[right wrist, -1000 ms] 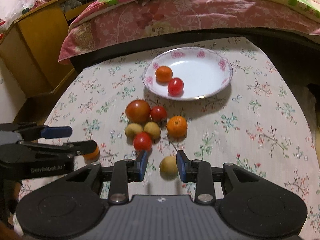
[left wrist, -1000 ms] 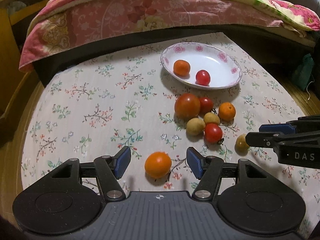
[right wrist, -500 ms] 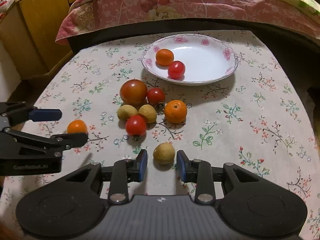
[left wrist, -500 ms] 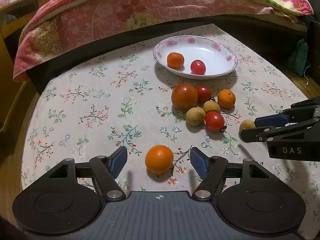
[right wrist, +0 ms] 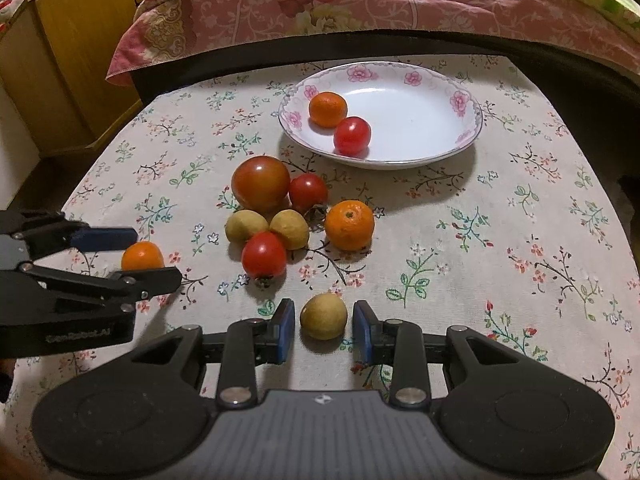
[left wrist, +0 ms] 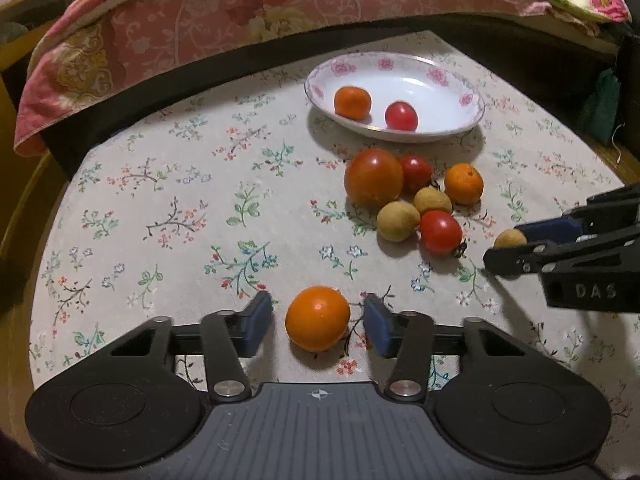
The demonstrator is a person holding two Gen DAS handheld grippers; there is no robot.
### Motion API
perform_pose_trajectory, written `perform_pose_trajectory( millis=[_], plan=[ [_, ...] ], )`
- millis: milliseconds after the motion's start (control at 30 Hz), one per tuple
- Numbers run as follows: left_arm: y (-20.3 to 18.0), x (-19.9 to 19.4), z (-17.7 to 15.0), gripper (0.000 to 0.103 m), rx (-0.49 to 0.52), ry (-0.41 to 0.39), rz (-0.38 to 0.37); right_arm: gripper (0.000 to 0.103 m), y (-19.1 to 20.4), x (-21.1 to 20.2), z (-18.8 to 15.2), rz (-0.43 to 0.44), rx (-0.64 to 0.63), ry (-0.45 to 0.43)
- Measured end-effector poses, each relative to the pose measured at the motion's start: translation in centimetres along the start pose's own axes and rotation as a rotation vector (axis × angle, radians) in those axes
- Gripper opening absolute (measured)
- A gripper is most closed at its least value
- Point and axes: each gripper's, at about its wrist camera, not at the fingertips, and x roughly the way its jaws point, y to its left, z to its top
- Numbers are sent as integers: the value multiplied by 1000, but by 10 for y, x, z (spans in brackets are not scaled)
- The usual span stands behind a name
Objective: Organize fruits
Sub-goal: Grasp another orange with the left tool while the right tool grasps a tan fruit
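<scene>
Orange (left wrist: 317, 318) between left tongs (left wrist: 319, 326), seemingly untouched.

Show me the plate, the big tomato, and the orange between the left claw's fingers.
plate (right wrist: 424, 152), right wrist view, bare front rim.
big tomato (right wrist: 260, 183), right wrist view, middle of its skin.
orange (left wrist: 317, 318), left wrist view, centre of the fruit.

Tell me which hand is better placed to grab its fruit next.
Probably right: the right fingers nearly touch the longan between them; the left fingers have just been closing around the orange but show wider gaps.
</scene>
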Motion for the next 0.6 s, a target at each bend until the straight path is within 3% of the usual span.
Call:
perform_pose_trajectory(
  millis=[333, 600],
  plan=[
    [1, -1, 0, 42, -17, 5, -39, 25, -2, -1, 1, 2, 10, -8],
    [-9, -10, -1, 42, 9, -12, -89, 25, 3, -13, -5, 27, -26, -31]
  ],
)
